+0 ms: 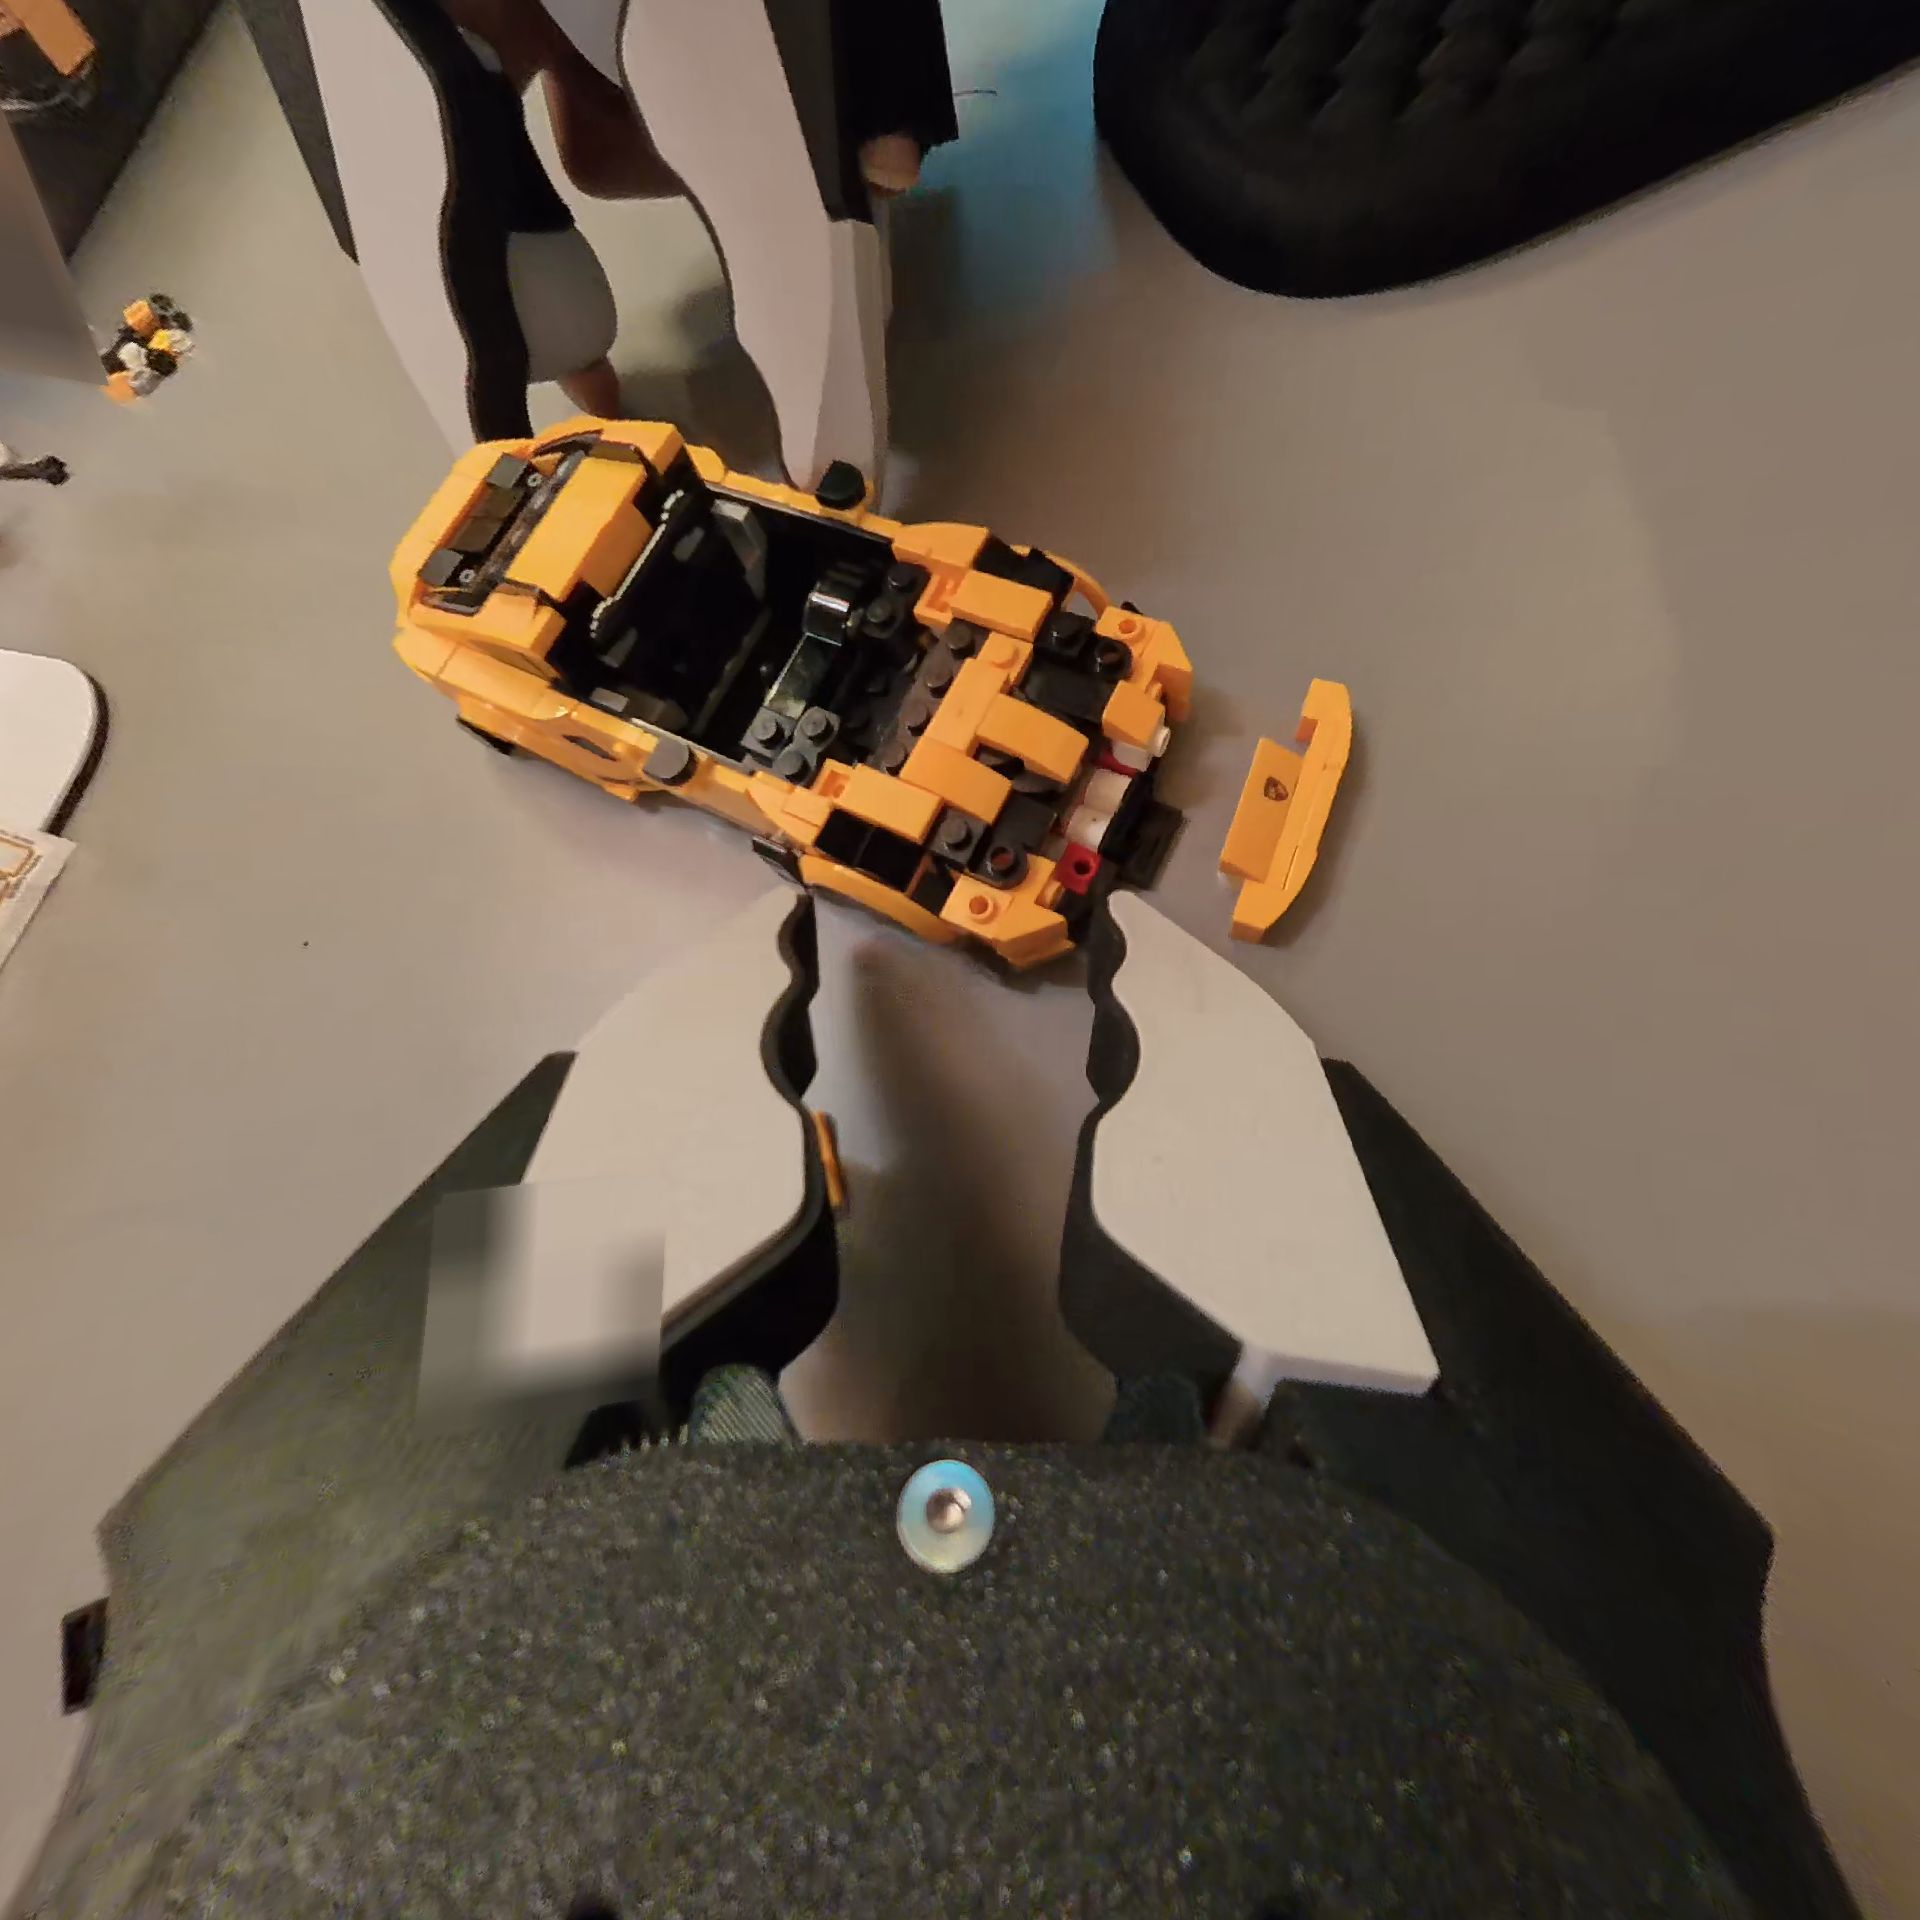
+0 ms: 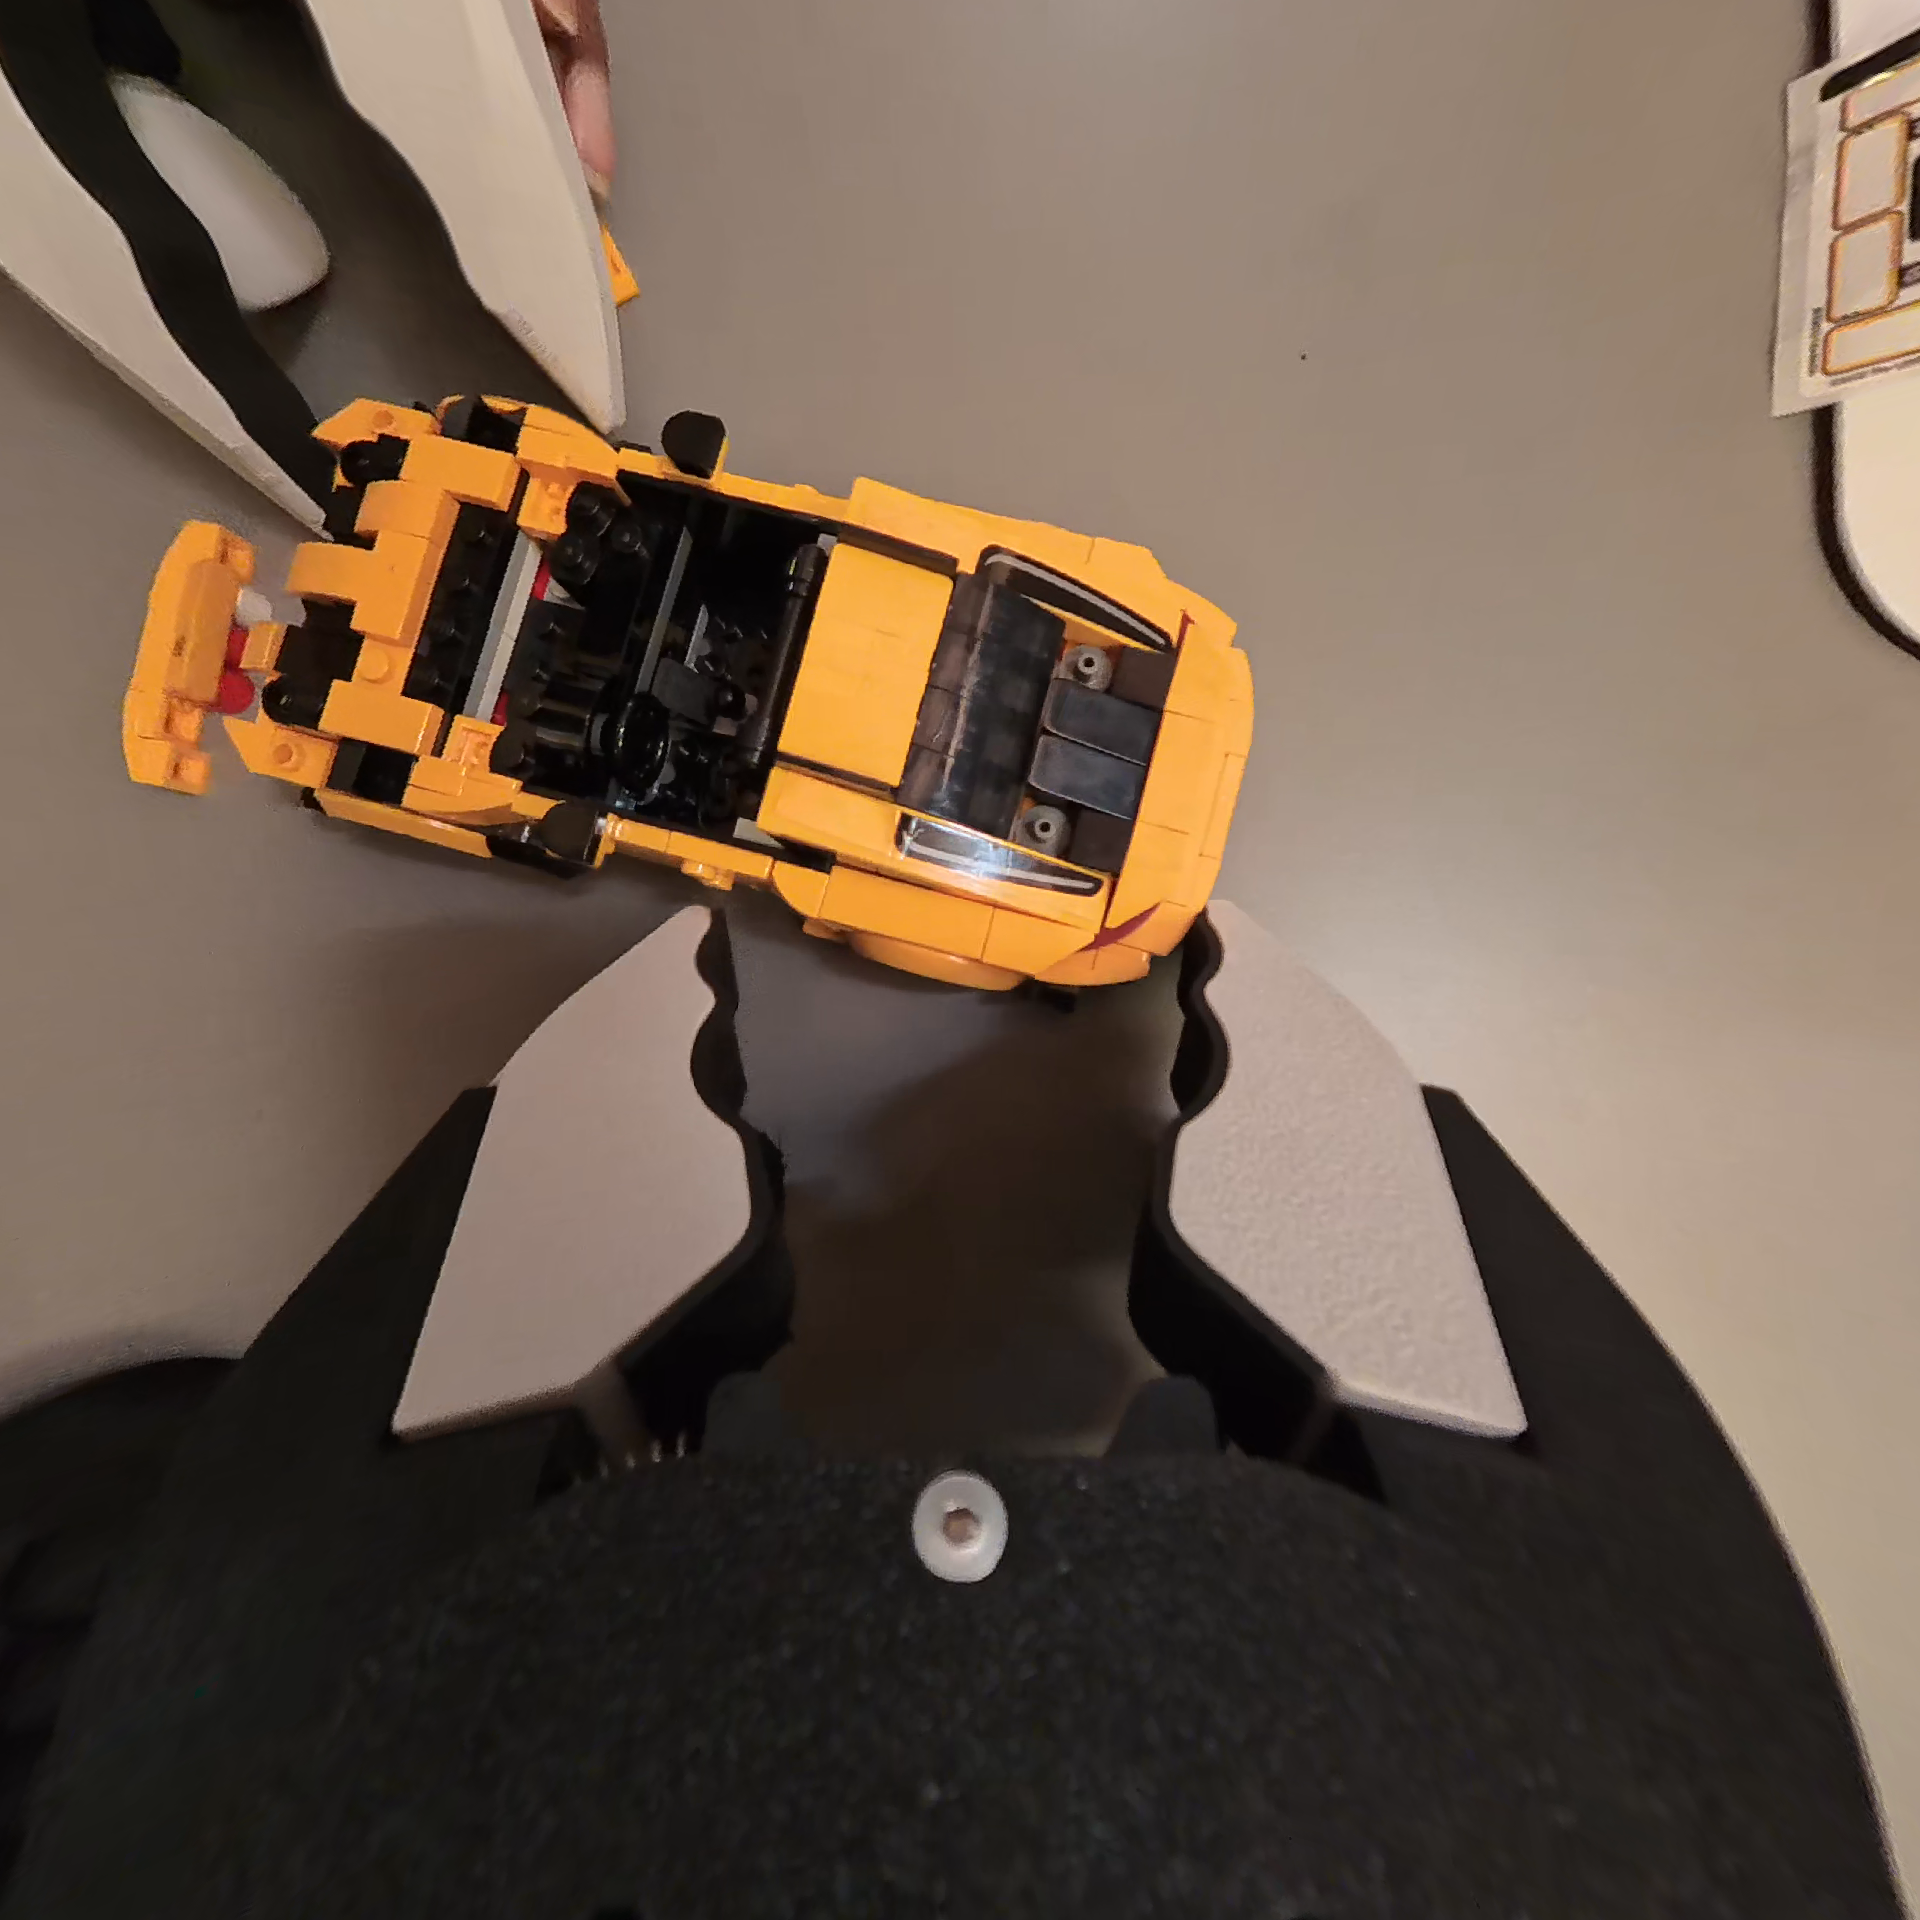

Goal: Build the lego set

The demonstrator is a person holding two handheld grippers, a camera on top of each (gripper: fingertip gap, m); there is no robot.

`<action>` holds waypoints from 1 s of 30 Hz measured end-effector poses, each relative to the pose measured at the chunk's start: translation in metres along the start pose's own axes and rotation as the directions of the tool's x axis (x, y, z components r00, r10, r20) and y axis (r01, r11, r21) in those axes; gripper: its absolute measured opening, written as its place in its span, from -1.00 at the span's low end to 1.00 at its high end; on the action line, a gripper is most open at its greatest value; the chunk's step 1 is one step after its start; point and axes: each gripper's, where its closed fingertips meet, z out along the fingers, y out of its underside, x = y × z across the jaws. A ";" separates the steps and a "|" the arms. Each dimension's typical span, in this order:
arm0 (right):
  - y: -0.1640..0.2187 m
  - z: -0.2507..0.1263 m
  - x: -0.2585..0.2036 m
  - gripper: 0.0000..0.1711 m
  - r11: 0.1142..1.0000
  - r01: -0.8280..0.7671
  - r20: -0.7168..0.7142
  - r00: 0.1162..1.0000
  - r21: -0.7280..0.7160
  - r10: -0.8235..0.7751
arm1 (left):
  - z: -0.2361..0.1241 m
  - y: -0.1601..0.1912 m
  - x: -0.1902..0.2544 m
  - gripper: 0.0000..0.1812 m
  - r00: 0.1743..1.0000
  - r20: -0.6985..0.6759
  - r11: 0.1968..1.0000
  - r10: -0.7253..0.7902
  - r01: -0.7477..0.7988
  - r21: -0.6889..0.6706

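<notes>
while both grippers stand spread apart with nothing between their fingers, they flank a half-built orange lego car (image 1: 790, 686) that rests on a grey table (image 1: 1455, 623). the left gripper (image 1: 951, 914) has its two white fingers, lined with wavy black pads, set just at the car's rear corner, the tips close to or touching the bodywork — which of the two cannot be told. a small flat orange piece (image 1: 828, 1158) clings to the inner pad of its left-side finger. the right gripper (image 2: 961, 920) is likewise released, its fingertips at the flank of the car's front end, bracketing the nose and wheel arch. in the left wrist view that right gripper (image 1: 675, 457) shows across the car, tips down by the hood and by a black side mirror (image 1: 842, 485), with a person's fingers (image 1: 592, 384) visible behind it. the car has no roof, so its black cockpit, the studs and the orange slopes of the rear deck lie bare. a separate orange spoiler piece (image 1: 1288, 810) lies on the table just beside the car's tail, near the white and red parts there; whether it touches them is unclear. farther off — a small heap of loose orange, black and grey bricks (image 1: 149, 346) lies at the left, a sticker sheet (image 2: 1849, 239) rests on a white, black-edged object at the table's margin, and a dark padded shape (image 1: 1507, 135) fills the upper right corner.
</notes>
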 end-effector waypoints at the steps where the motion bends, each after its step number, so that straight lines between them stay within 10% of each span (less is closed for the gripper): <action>1: 0.000 0.000 0.000 -0.04 1.000 0.002 0.000 1.000 0.003 -0.002 | -0.001 0.001 0.002 -0.43 1.000 -0.002 1.000 0.006 -0.006 -0.003; 30: -0.001 0.001 -0.003 -0.07 1.000 -0.017 -0.002 1.000 -0.014 0.017 | 0.001 0.001 0.002 -0.40 1.000 -0.021 1.000 -0.010 0.010 -0.019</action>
